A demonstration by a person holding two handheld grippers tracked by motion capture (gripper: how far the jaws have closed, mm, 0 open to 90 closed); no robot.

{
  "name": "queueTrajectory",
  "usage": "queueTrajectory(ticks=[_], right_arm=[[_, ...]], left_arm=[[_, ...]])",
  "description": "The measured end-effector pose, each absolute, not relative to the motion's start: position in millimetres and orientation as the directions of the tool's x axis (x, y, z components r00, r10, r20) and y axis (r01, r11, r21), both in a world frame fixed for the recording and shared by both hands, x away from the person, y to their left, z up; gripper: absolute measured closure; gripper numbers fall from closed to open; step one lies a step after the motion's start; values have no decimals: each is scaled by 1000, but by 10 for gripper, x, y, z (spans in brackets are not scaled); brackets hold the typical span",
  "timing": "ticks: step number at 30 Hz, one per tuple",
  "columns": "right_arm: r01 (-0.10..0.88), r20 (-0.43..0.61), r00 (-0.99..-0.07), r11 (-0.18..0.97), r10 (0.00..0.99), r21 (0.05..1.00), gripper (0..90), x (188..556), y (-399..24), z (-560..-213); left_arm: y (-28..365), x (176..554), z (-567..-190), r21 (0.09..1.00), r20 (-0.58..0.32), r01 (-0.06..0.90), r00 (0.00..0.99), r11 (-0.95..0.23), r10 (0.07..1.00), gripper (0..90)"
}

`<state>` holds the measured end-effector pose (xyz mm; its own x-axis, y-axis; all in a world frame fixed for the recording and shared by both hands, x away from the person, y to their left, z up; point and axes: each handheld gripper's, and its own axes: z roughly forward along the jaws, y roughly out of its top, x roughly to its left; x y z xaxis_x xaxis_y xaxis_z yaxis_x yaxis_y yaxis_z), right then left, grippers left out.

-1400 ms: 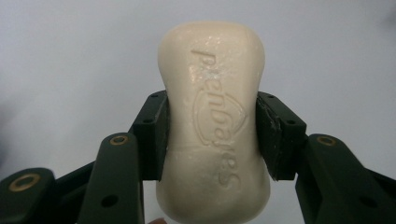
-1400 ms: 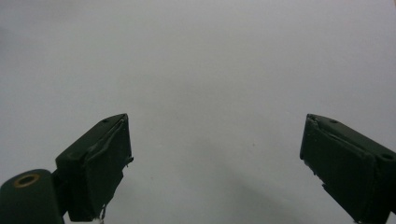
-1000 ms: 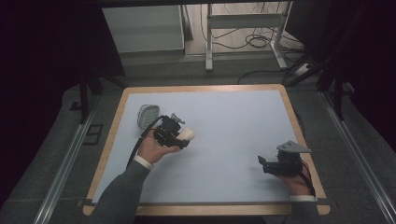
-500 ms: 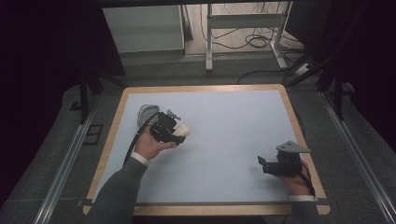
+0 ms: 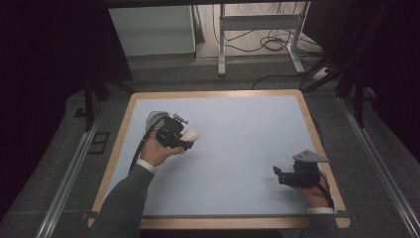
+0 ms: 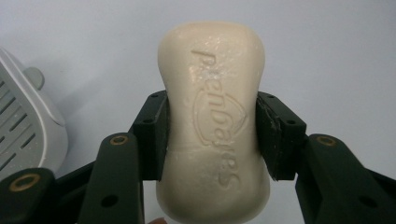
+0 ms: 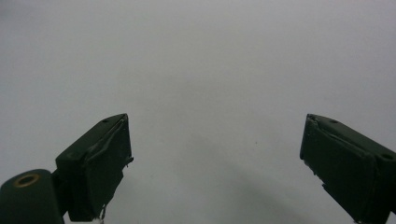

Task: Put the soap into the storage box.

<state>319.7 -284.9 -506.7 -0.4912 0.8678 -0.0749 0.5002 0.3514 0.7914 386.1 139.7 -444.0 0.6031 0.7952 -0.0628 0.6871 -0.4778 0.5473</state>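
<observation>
From the high view we see a pale blue table (image 5: 237, 148) with a wooden rim. The left gripper (image 5: 184, 139) sits over the left half of the table, held in the person's left hand (image 5: 157, 152), with a grey sleeve (image 5: 124, 203) coming in from the bottom. A cream soap bar (image 5: 190, 135) sticks out of its front end. Just behind that gripper, toward the far left of the table, we make out part of a grey soap dish (image 5: 154, 117). The right gripper (image 5: 278, 173) lies near the right edge of the table, well apart from the left one, with a grey three-cornered plate on top; from here we cannot tell how its jaws stand.

In the left gripper view we see the two black jaws pressed against the narrow waist of the soap bar (image 6: 214, 121), one on each side, so the left gripper (image 6: 212, 135) is clamped on it. The bar carries embossed lettering on its upper face. The slotted grey soap dish (image 6: 25, 121) shows at the left edge, beside the bar and not touching it.

In the right gripper view we see the right gripper (image 7: 215, 158) with its jaws spread wide and nothing between them, only bare table (image 7: 201, 70) beyond
</observation>
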Motion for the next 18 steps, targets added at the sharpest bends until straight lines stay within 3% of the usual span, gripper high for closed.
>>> queueTrajectory(ticks=[18], right_arm=[[501,-75,-490,351,869,791,86,3199,-2849,-5071]], left_arm=[[1530,3956,-4379,546,-56,700,578,-459,814,495]])
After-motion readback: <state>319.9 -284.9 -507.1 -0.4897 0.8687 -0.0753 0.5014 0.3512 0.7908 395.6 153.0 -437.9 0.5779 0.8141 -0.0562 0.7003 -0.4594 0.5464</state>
